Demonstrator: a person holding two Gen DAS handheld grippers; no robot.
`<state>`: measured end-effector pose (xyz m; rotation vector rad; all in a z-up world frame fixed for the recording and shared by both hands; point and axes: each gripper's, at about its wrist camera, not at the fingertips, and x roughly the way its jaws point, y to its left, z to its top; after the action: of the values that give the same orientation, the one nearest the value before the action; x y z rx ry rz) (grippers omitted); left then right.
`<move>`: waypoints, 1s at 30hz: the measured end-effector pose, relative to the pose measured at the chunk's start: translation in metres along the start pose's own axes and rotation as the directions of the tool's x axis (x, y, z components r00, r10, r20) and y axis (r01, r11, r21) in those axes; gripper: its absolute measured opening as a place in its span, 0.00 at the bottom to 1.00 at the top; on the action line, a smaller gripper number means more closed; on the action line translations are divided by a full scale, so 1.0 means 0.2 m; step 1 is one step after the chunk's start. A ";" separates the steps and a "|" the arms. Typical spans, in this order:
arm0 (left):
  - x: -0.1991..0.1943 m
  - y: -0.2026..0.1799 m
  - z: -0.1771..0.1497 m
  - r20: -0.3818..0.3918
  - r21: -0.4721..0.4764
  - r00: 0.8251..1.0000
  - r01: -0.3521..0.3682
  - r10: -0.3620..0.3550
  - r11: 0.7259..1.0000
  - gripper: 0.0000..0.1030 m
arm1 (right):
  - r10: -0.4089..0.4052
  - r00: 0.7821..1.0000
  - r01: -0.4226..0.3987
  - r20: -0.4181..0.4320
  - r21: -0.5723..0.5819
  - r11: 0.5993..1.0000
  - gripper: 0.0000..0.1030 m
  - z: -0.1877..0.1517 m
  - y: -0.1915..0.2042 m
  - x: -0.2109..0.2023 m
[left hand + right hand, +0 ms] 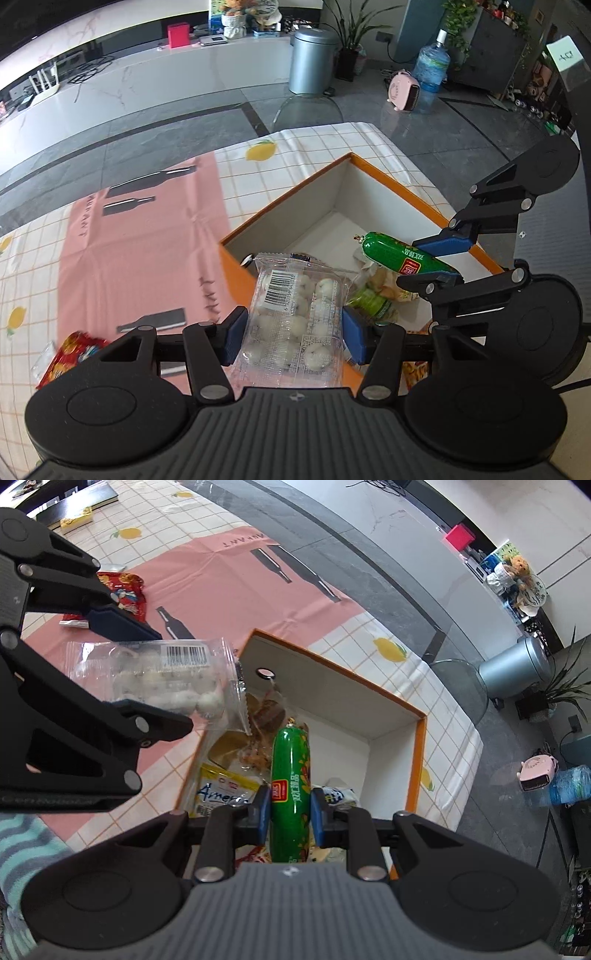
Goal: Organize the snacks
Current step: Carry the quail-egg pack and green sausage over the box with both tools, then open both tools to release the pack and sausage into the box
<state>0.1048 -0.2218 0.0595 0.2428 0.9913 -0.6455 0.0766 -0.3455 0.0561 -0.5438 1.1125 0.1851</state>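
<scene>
Altogether two grippers are at work over one orange-rimmed box (388, 177), each carrying a single snack. Clamped between the blue pads of the left gripper (293, 334) is a clear packet of white balls (295, 317), pinched across its width; it has a barcode label near its top and a serrated seal at its end, and it hangs over the near rim of the box, partly above the tablecloth beside it. The right gripper (287, 814) is pressed shut on a green sausage (290, 790), a glossy tube with a red label and a small metal clip at its far tip, held above the inside of the box and pointing toward its far wall. From the left camera that same sausage (402, 254) is seen angled across the box's right side, with the right gripper (443, 258) gripping its lower end. Inside the box, at the near end below the sausage, lie a few packets already placed: a yellow bag with blue lettering (225, 786), a clear bag of brown pieces (264, 716) and a white pack (338, 795); the rest of the white floor is bare. Outside the box, on the pink mat (140, 254) to its left, rests one red snack packet (70, 354).
</scene>
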 end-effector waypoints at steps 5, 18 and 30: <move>0.15 -0.07 0.07 -0.038 0.037 0.999 0.018 -0.017 0.999 0.60 | 0.013 1.000 -0.012 -0.026 0.020 1.000 0.18 -0.05 -0.11 0.12; 0.41 -0.16 0.14 -0.110 0.173 0.993 0.059 -0.041 0.983 0.60 | 0.084 0.995 -0.080 -0.046 0.079 0.994 0.19 -0.13 -0.22 0.40; 0.54 -0.18 0.19 -0.099 0.252 0.994 0.070 -0.046 0.965 0.60 | 0.105 0.994 -0.101 -0.028 0.123 0.987 0.19 -0.12 -0.29 0.47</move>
<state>0.1505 -0.3100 -0.0074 0.4757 1.0064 -0.8224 0.1219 -0.4184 -0.0170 -0.3822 1.1784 0.1970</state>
